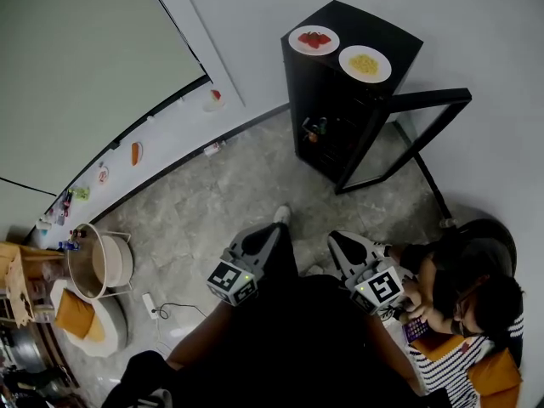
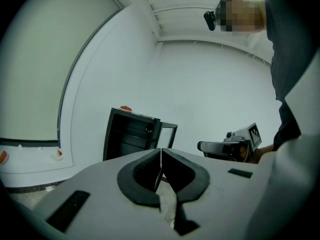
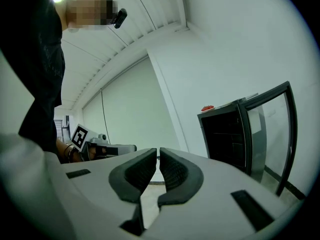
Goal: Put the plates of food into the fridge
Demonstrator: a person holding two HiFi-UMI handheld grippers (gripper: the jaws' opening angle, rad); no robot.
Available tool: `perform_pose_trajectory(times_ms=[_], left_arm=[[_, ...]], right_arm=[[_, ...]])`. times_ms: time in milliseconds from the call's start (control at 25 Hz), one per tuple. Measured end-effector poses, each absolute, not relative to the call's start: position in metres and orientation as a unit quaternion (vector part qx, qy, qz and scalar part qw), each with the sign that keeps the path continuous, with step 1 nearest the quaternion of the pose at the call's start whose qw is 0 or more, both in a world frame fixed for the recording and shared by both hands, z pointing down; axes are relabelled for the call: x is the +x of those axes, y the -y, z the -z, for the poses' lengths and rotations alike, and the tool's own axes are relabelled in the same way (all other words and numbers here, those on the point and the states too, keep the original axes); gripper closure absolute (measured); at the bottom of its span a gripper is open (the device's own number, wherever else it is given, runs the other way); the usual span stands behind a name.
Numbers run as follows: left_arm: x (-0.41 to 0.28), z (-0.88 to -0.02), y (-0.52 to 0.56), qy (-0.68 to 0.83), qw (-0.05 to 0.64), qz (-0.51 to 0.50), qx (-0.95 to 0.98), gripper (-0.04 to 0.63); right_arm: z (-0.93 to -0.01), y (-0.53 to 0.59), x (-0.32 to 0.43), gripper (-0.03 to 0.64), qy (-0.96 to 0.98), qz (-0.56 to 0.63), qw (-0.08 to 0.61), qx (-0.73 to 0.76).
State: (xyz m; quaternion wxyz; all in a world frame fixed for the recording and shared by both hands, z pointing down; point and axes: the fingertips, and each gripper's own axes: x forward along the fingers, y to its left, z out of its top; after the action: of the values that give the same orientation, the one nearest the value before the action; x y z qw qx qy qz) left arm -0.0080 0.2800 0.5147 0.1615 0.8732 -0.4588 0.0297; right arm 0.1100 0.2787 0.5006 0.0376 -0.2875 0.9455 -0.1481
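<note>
Two grippers: the left gripper (image 2: pixel 161 159) is closed and empty; the right gripper (image 3: pixel 157 161) is closed to a thin slit and empty. Two plates rest on top of one black fridge (image 1: pixel 340 134) with its glass door open: the left plate (image 1: pixel 314 40) holds red food, the right plate (image 1: pixel 365 64) yellow food.

Head view looks steeply down from high up, fridge (image 1: pixel 323 92) well ahead. Both gripper views sit low, face level along their jaws, and share that fridge.
</note>
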Motion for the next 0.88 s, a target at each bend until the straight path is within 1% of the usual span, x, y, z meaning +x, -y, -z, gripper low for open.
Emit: perform_pose_trajectory(times_ms=[160,400,880], left_arm=[[-0.018,-0.521,-0.266,0.451,0.175,-0.029,0.875,0.568],[-0.042,-0.522,-0.213,0.438,0.188,-0.025,0.879,0.568],[-0.089,-0.509,-0.077,0.417,0.186,-0.008,0.89,0.568]], right_arm=[[-0.505,-0.261,0.099,0.58,-0.939,0.162,0.027,-0.303],[-0.507,-0.213,0.078,0.58,-0.926,0.187,0.027,-0.326],[-0.488,-0.087,0.056,0.579,-0.897,0.221,0.079,-0.375]])
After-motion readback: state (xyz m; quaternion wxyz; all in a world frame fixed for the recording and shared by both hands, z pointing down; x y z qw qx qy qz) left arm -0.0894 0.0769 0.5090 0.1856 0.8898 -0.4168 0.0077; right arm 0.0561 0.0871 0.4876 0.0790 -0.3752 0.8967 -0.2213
